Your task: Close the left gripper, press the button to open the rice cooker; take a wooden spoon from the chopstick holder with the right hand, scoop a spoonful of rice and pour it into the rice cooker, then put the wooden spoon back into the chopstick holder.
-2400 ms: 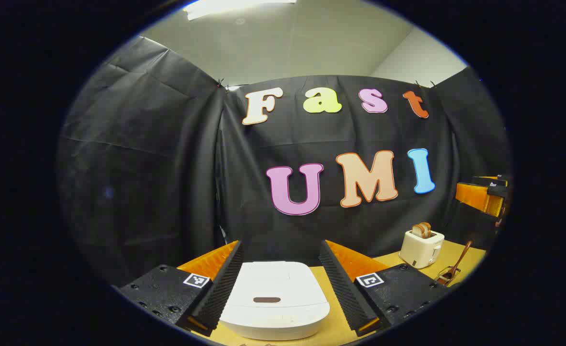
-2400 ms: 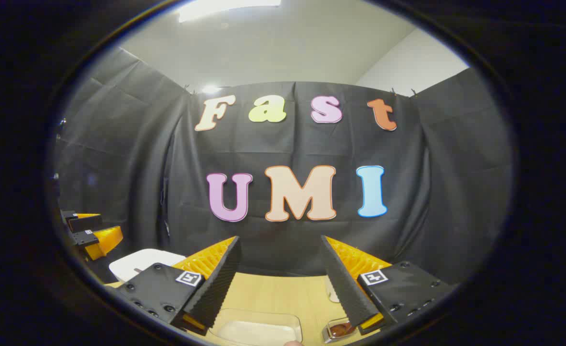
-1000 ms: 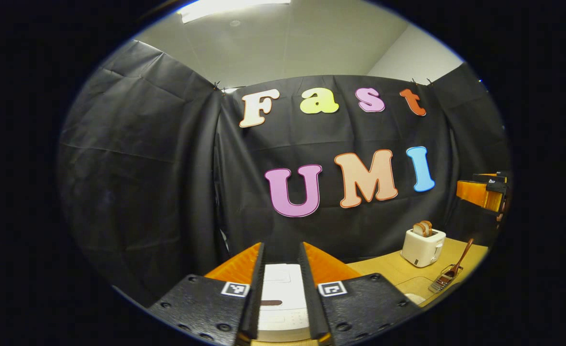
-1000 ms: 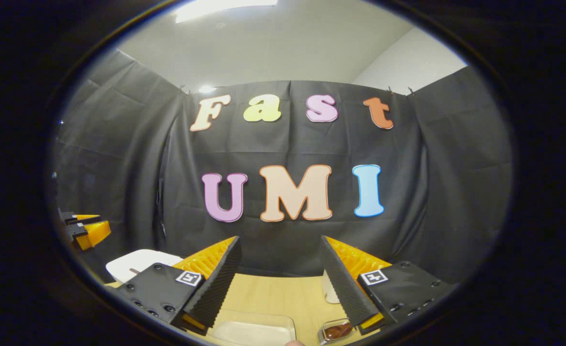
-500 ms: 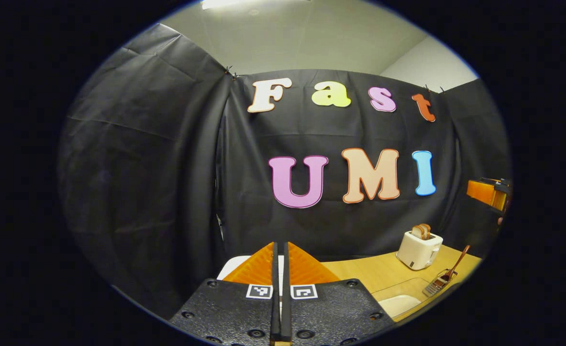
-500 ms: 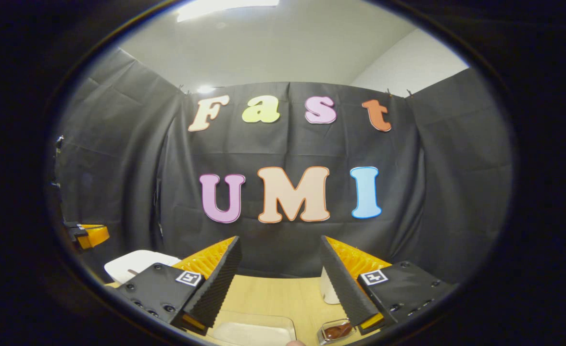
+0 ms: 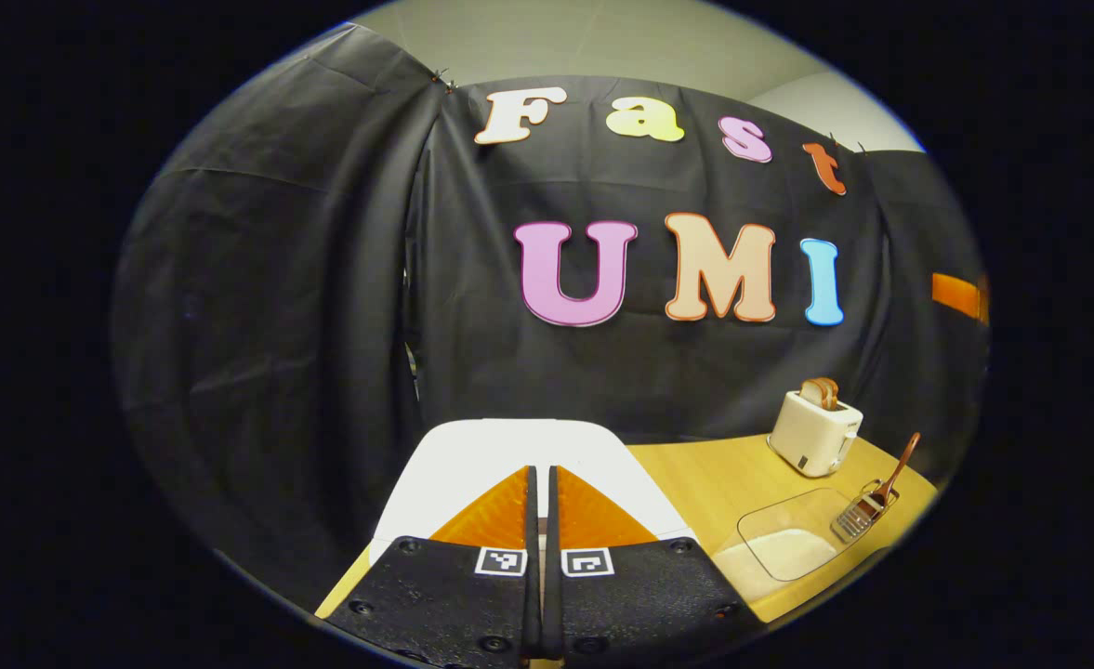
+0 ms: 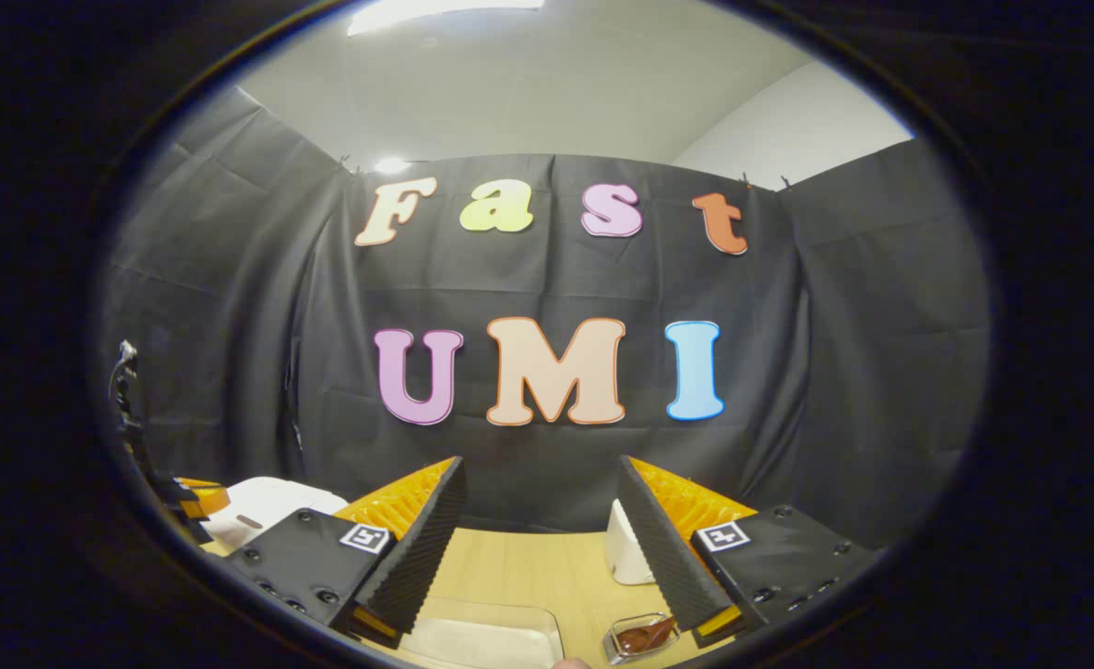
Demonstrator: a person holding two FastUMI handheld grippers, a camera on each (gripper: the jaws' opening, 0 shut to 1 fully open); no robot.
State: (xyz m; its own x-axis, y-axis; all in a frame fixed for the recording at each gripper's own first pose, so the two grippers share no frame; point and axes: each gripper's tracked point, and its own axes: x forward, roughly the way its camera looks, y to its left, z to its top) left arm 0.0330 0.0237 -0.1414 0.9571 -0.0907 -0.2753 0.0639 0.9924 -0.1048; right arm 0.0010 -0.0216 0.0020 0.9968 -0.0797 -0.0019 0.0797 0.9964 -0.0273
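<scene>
In the left gripper view the left gripper [image 7: 540, 520] has its fingers pressed together, empty, over the white rice cooker [image 7: 500, 451], whose button they hide. At 4 o'clock the wooden spoon [image 7: 895, 469] leans in the chopstick holder [image 7: 858, 517] beside the rice tray [image 7: 788, 544]. In the right gripper view the right gripper [image 8: 539, 539] gapes empty; the toaster [image 8: 623, 553] is half-hidden.

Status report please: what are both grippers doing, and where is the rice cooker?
Left gripper shut, empty, over the white rice cooker, lid closed. Right gripper open, empty, above the clear rice tray. Nothing blocking.
</scene>
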